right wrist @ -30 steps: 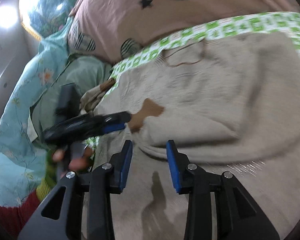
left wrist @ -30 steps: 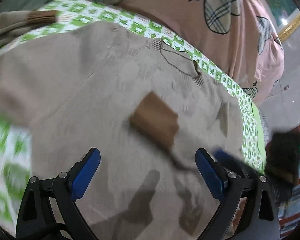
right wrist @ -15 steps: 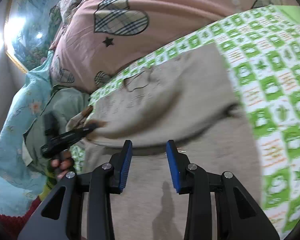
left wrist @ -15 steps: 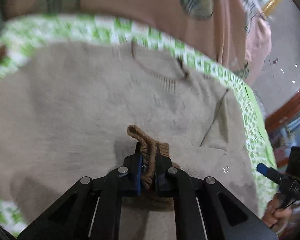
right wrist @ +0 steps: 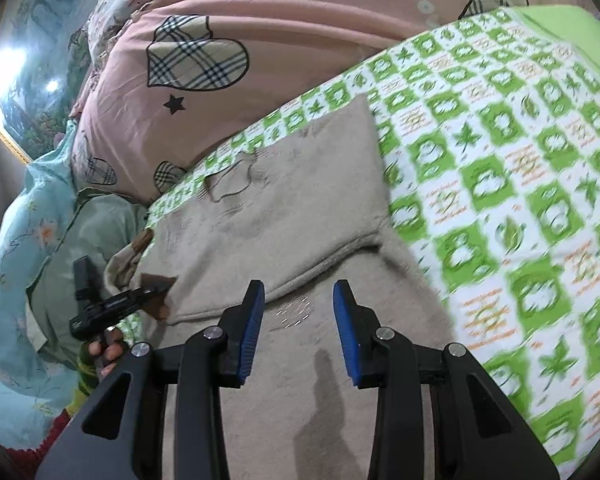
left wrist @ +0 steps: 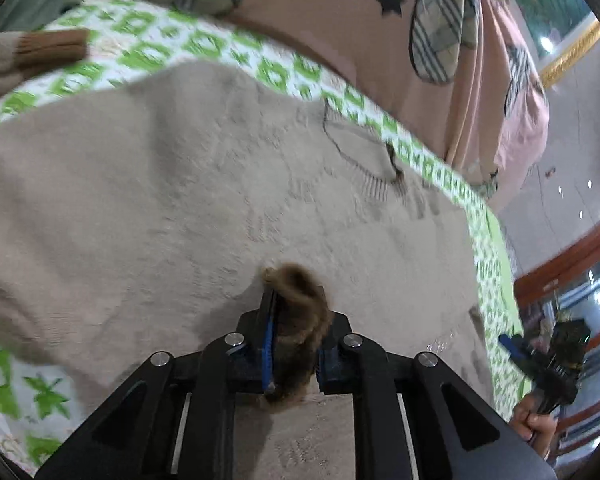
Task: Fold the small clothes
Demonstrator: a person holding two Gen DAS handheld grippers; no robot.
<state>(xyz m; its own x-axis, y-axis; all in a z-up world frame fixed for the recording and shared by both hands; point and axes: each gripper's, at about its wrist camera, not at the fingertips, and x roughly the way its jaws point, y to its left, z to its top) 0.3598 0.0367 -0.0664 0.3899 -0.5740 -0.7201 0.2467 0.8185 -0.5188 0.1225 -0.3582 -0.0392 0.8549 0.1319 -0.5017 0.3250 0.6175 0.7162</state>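
I'm looking at the beige sweater (left wrist: 180, 208) spread flat across the green-checked sheet (right wrist: 500, 168), neckline up at one o'clock in the left view, with the pink duvet (right wrist: 284, 16) bunched behind it at twelve. Big change: a second ago my left gripper (left wrist: 296, 344) stood wide open over the brown cuff (left wrist: 300, 292); now it has clamped shut on it, the ribbing pinched between the blue pads dead centre at six o'clock. That reads to me as the sleeve fold starting, the cuff ready to be carried across the body. My right gripper (right wrist: 298, 320) has swung over the lower hem, jaws part open, nothing between them. The other cuff (left wrist: 48, 46) lies at ten o'clock. Writing: pale letters on the duvet, too blurred to read.
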